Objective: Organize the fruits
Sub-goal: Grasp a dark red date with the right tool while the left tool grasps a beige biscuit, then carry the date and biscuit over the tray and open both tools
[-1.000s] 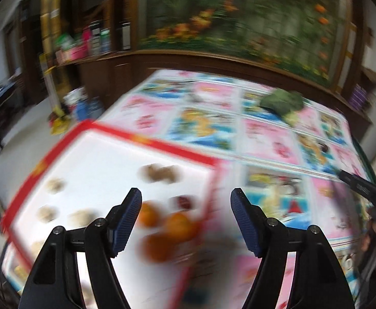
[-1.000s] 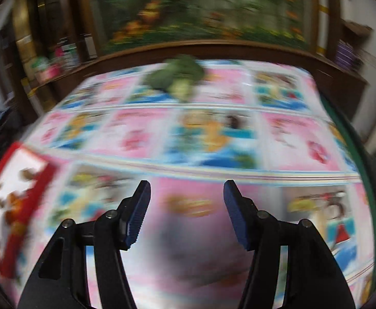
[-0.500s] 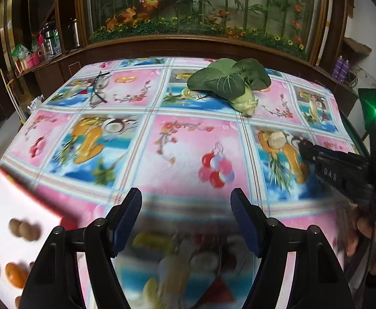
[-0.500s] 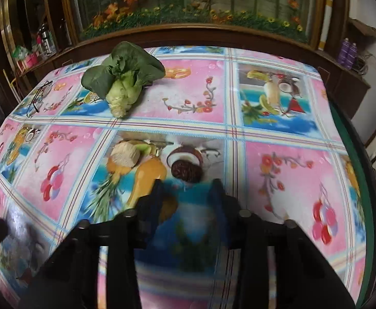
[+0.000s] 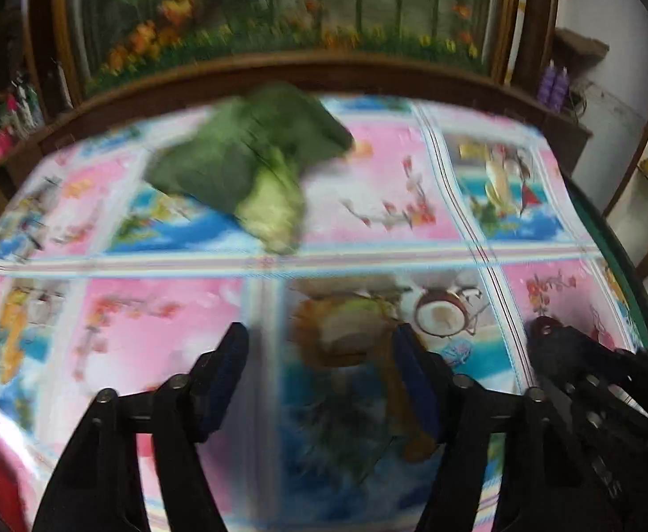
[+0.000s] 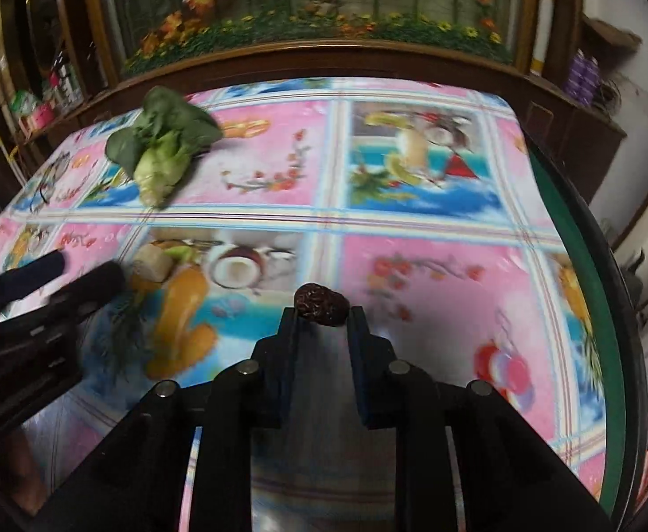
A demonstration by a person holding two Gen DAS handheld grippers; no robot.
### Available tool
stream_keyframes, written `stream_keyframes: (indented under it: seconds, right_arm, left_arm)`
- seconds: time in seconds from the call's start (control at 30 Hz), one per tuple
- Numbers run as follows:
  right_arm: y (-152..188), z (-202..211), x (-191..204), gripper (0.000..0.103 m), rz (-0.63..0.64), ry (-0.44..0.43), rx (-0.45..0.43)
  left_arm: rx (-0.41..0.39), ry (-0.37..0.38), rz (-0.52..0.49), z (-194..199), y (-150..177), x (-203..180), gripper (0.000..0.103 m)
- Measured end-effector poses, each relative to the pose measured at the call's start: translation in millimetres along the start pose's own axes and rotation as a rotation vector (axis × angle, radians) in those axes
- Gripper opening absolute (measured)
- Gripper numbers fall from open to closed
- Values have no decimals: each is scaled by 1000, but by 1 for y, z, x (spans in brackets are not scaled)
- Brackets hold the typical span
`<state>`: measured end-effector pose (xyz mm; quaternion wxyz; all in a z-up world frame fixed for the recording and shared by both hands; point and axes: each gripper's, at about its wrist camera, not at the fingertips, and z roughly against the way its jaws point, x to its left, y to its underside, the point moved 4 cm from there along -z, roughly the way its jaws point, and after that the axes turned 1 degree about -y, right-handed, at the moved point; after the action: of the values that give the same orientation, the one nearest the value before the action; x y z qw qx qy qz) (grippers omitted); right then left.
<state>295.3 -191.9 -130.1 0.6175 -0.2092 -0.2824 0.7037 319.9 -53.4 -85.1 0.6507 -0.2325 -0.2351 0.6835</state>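
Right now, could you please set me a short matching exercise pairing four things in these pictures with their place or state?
Things:
1. right gripper
2. left gripper
3. leafy green vegetable
4. dark red wrinkled fruit

Places or states:
a. lying on the tablecloth toward the far left corner
b. open, with nothing between its fingers
c. pinched between two fingertips
d. shut on something small

Pairs: 1-d, 2-b, 3-a, 4-c
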Motion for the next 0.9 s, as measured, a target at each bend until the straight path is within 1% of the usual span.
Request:
stream_keyframes:
  seconds: [0.07, 0.1, 0.13, 0.23, 0.3, 0.53, 0.67, 0.9]
  right_arm:
    - [2, 3, -7, 23, -23, -11, -3]
    - [3, 3, -9, 23, -30, -16, -4]
    - [3, 4, -9, 23, -34, -18, -5]
    - [2, 4, -9, 23, -41, -18, -6]
    - [5, 7, -10, 23, -55, -21, -7]
    - [25, 25, -7, 23, -71, -24, -11]
    - [41, 38, 9, 23, -71, -35, -15]
    - [66, 77, 42, 23, -49, -38, -46]
  left_arm:
    - [-2, -9, -10, -1, -3, -3, 55]
    - [-5, -15, -12, -1, -4, -3, 43]
    - [-9, -18, -12, -1, -5, -3, 23]
    - [-11, -17, -12, 0, -4, -1, 23]
    - [-15, -34, -20, 5, 1, 3, 23]
    - [-26, -59, -15, 34, 35, 16, 23]
    - [-31, -61, -7, 57, 57, 22, 24]
    - [-63, -69, 25, 106, 88, 47, 24]
